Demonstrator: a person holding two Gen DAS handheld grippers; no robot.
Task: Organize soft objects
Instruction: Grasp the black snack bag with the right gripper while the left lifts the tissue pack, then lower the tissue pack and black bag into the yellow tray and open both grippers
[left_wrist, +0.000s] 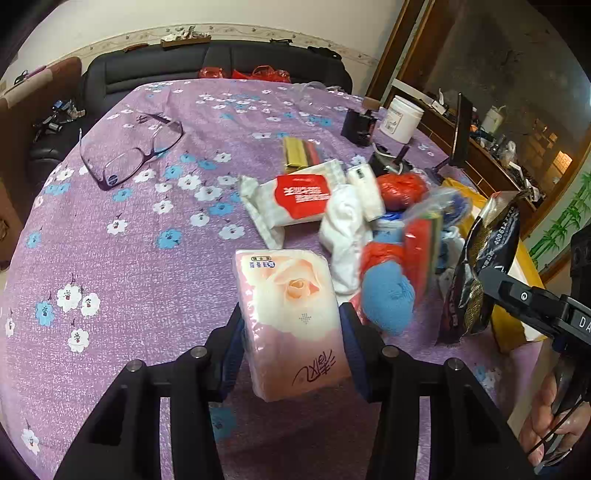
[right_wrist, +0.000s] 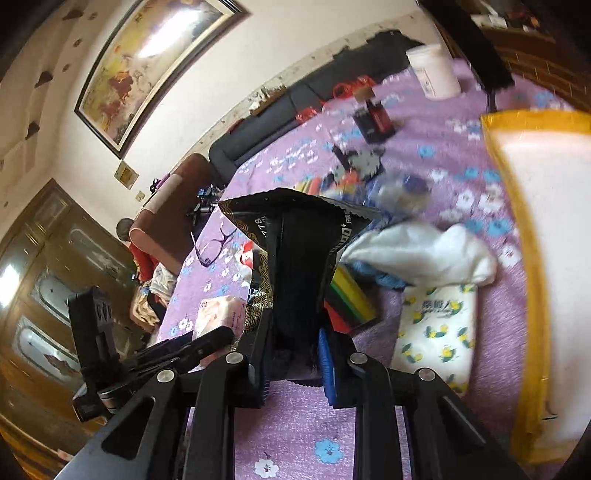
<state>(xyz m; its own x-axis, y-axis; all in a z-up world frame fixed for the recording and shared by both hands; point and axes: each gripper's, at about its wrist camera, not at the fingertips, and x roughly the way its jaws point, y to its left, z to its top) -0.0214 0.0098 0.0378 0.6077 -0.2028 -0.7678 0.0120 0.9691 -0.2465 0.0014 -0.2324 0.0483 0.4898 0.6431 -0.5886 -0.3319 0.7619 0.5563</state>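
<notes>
My left gripper (left_wrist: 291, 332) is shut on a pink rose-print tissue pack (left_wrist: 291, 321), held above the purple floral tablecloth (left_wrist: 129, 258). My right gripper (right_wrist: 295, 354) is shut on a black foil snack bag (right_wrist: 295, 251); the bag also shows in the left wrist view (left_wrist: 484, 266) at the right. A pile of soft things lies beyond: a red-and-white wipes pack (left_wrist: 295, 199), a white cloth (left_wrist: 343, 236), a blue cloth (left_wrist: 388, 299), a red bag (left_wrist: 400, 190), coloured sponges (right_wrist: 347, 295) and a lemon-print tissue pack (right_wrist: 436, 336).
A yellow-rimmed box (right_wrist: 517, 206) stands at the table's right edge. Glasses (left_wrist: 133, 151), a white tub (left_wrist: 400, 118), a small dark bottle (left_wrist: 360, 125) and a phone stand (left_wrist: 461, 129) lie further back. A dark sofa (left_wrist: 207, 62) is behind the table.
</notes>
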